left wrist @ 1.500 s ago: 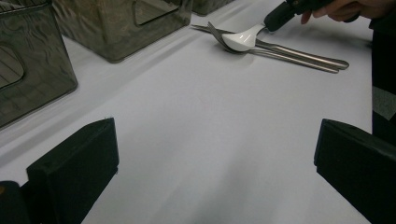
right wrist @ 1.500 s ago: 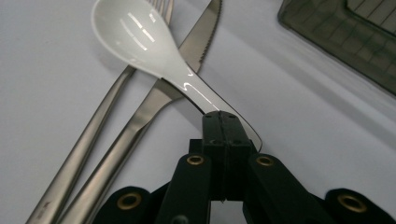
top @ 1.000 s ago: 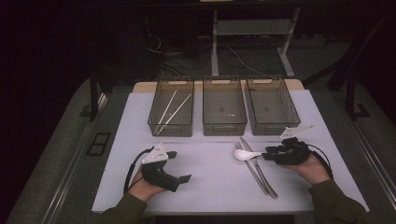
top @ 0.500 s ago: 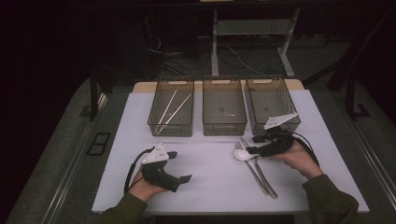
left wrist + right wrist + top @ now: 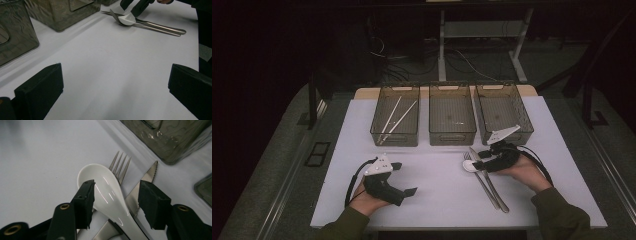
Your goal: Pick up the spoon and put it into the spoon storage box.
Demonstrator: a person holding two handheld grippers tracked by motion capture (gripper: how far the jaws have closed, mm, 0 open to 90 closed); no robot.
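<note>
White table: right claw gapes astride the white spoon, handle running back between its jaws; left claw open, empty.

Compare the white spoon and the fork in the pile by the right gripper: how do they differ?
The white spoon is glossy white with a broad bowl; the fork is thin grey metal ending in tines. The spoon lies on top, and the fork lies under it with its tines poking out past the bowl. The open right gripper straddles the spoon, not the fork. Both lie on the white table beside the knife.
</note>
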